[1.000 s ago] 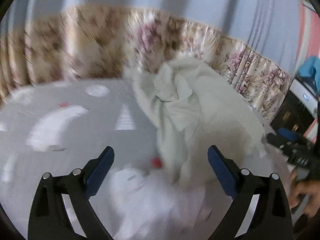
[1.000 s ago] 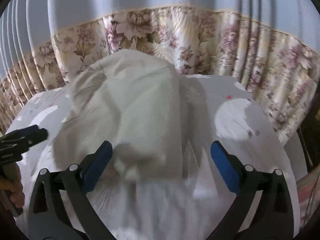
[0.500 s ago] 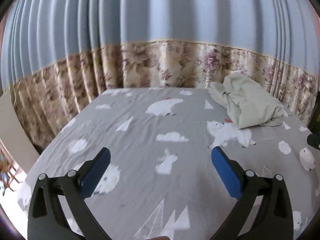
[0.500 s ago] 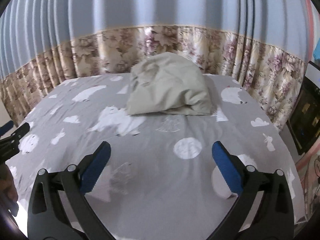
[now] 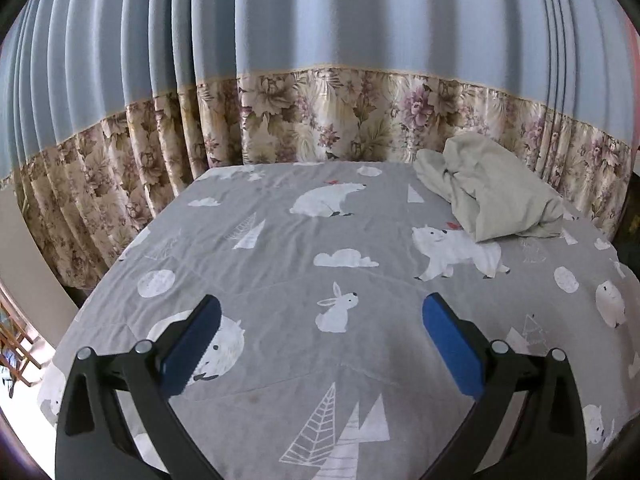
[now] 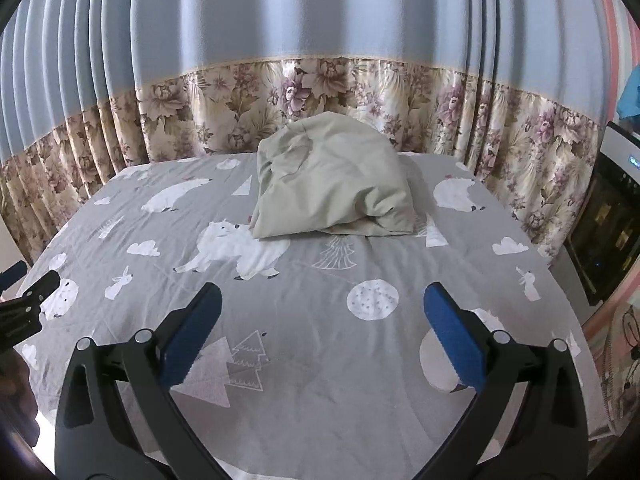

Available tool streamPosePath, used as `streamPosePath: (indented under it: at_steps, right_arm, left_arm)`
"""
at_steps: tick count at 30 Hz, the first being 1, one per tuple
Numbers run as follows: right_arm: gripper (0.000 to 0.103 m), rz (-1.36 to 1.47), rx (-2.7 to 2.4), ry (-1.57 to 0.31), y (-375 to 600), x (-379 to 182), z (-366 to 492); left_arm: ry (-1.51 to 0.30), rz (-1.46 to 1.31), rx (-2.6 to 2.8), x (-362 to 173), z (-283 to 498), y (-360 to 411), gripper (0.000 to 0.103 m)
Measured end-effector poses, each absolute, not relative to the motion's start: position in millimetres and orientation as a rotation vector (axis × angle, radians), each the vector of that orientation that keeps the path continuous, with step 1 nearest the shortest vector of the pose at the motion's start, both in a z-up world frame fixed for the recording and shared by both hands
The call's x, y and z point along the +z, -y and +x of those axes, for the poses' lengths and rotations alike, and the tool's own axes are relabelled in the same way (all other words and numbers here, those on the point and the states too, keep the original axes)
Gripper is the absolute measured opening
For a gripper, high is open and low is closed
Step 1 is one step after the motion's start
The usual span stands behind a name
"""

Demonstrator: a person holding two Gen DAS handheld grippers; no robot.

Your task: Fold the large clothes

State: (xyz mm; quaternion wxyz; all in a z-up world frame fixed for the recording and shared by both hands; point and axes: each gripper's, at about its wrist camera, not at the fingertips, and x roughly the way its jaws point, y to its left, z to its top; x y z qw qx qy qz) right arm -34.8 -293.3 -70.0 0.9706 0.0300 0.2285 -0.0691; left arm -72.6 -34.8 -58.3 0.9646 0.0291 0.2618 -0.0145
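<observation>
Now that both grippers have pulled back with fingers spread empty, the crumpled pale-green cloth garment lies upper-centre on the grey animal-print bed, unfolded.

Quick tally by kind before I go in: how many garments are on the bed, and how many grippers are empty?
Garments: 1, the pale green garment bunched in a heap at the far side of the bed.
Empty grippers: 2, the left gripper and the right gripper, both with fingers spread wide.
Total: 3.
</observation>
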Motion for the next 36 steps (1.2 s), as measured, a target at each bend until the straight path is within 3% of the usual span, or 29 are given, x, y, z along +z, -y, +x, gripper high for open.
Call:
streamPosePath:
  at_steps: [36]
  right_arm:
    - [0.1, 0.074, -0.181, -0.45, 306, -72, -21]
  left_arm:
    - [-0.539, 0.046, -0.048, -47, -55, 42, 0.101]
